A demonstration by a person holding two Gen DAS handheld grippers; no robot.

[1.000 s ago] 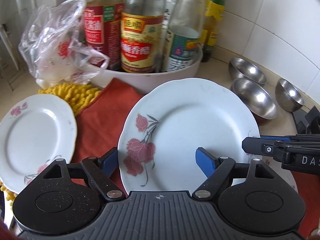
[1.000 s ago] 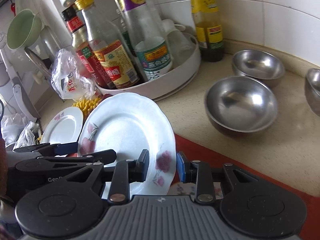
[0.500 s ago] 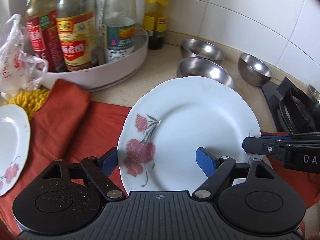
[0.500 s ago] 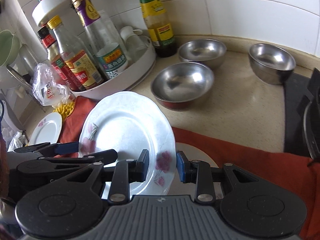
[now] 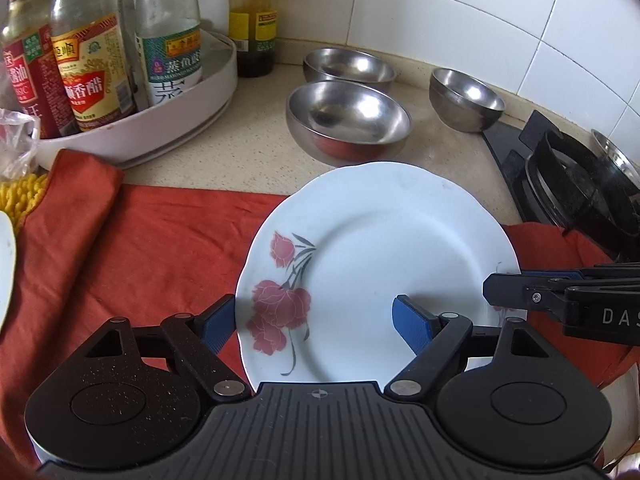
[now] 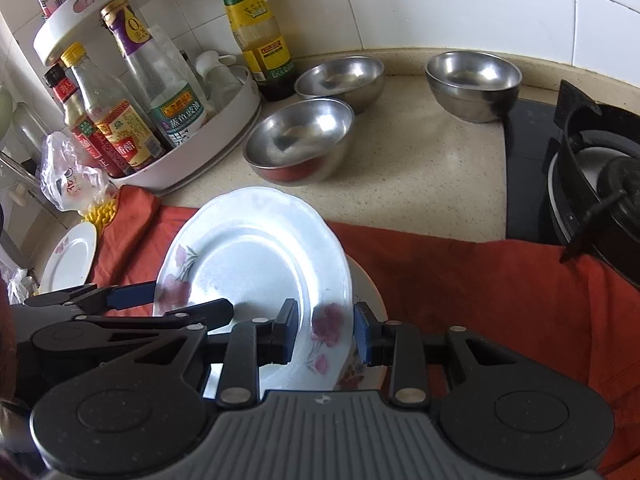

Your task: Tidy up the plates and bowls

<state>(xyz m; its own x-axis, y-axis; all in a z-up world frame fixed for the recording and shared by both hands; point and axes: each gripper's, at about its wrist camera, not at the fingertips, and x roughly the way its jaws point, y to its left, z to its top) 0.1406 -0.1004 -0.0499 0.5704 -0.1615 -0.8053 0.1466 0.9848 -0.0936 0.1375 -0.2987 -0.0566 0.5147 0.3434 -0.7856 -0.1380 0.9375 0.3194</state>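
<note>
Plates are being gathered: the right tool [image 6: 326, 334] is clamping the rim of a rose-patterned plate [image 6: 256, 264], tilted just above another plate [image 6: 366, 292] on the red cloth [image 6: 500, 288] — the left tool [image 5: 308, 322] is standing apart around its other edge. A small plate [image 6: 70, 258] is waiting at far left. Beyond, three steel bowls [image 5: 348, 116] are sitting unstacked on the speckled counter [image 6: 432, 168] — sorting looks barely begun — beside a bottle tray [image 5: 160, 128], stove [image 6: 592, 184] and tiled wall [image 6: 440, 4].
</note>
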